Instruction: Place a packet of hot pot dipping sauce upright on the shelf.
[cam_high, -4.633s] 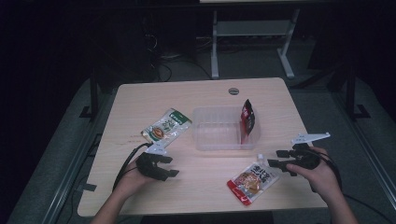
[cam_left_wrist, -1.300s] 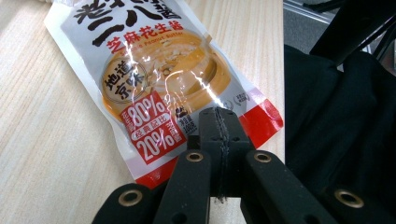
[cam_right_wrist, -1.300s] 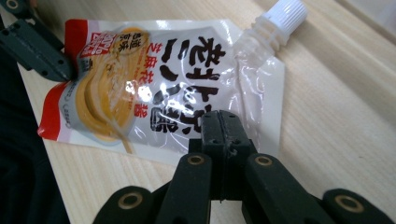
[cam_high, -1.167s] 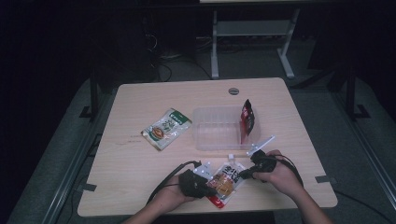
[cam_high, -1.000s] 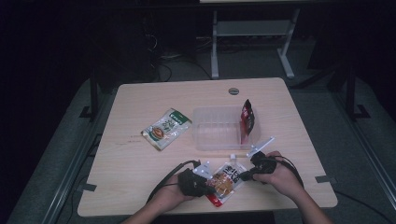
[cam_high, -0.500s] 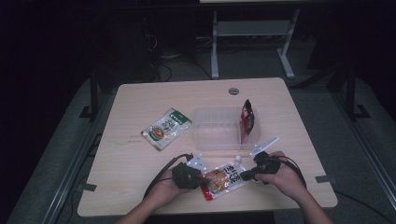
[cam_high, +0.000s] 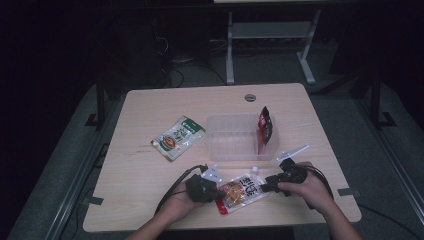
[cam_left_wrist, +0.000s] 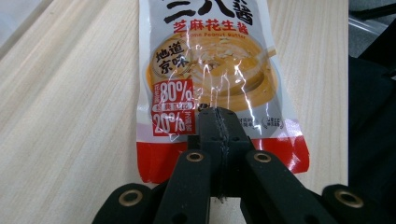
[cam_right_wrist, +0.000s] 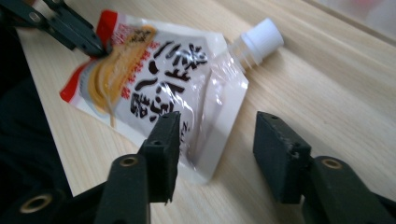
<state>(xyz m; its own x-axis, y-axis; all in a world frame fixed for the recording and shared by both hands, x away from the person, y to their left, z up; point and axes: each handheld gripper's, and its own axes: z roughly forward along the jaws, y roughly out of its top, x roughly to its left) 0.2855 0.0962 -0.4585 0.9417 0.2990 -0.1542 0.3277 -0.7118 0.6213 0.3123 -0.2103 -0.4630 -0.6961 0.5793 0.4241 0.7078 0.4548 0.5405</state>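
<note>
A spouted sauce pouch (cam_high: 241, 192) with a white cap (cam_right_wrist: 259, 39) lies flat near the table's front edge, showing a peanut-butter picture (cam_left_wrist: 215, 60). My left gripper (cam_left_wrist: 217, 113) is shut, its tips resting on top of the pouch's red bottom end, with nothing visible between the jaws. It also appears in the right gripper view as the left gripper (cam_right_wrist: 95, 46) touching that end. My right gripper (cam_right_wrist: 215, 135) is open at the pouch's spout end, one finger (cam_right_wrist: 163, 140) over the pouch (cam_right_wrist: 177, 70) and the other on bare wood. In the high view both grippers, left (cam_high: 216, 191) and right (cam_high: 266, 187), flank the pouch.
A clear plastic container (cam_high: 231, 140) stands mid-table with a red packet (cam_high: 264, 131) upright at its right end. A green packet (cam_high: 179, 138) lies flat to its left. The wooden table (cam_high: 150, 110) has a round hole (cam_high: 250, 97) near the far edge.
Both hands have come in from the table's sides to the pouch. Over the last second the left gripper moved up and right onto its bottom end, and the pouch shifted slightly left.
</note>
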